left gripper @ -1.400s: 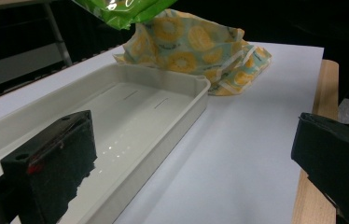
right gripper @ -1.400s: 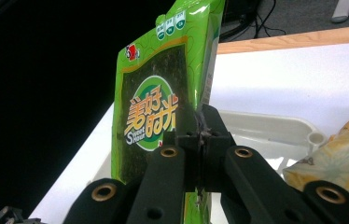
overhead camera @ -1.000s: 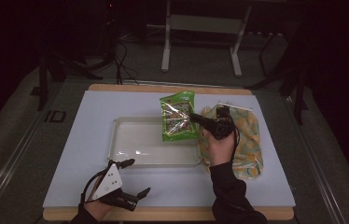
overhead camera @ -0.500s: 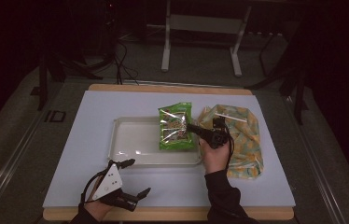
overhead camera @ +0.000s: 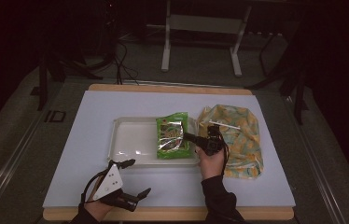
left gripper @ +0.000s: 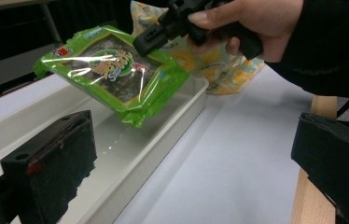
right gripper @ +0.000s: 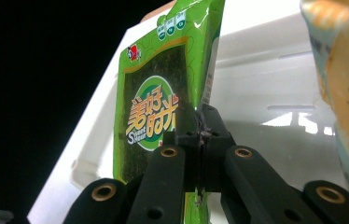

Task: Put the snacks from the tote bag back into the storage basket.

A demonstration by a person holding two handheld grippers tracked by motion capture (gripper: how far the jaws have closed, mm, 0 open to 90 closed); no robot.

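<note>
A green seaweed snack packet [overhead camera: 171, 136] hangs tilted over the right part of a white plastic tray [overhead camera: 130, 140]. My right gripper [overhead camera: 192, 138] is shut on the packet's right edge. The right gripper view has the jaws [right gripper: 202, 135] pinched on the packet [right gripper: 149, 107], with the tray [right gripper: 266, 84] behind. In the left gripper view the packet [left gripper: 112, 74] slopes down into the tray [left gripper: 163, 135], its lower corner just above the floor. My left gripper [overhead camera: 133, 179] rests open near the table's front edge, nothing between its pads [left gripper: 46, 172].
A yellow patterned cloth bag [overhead camera: 238, 135] lies flat to the right of the tray, under the right hand. The white mat [overhead camera: 256, 186] covers a wooden table. Stand legs and cables sit on the floor beyond the far edge.
The right hand has come down and toward me with the packet, from above the tray's far rim to low over its right part. The left gripper has stayed put.
</note>
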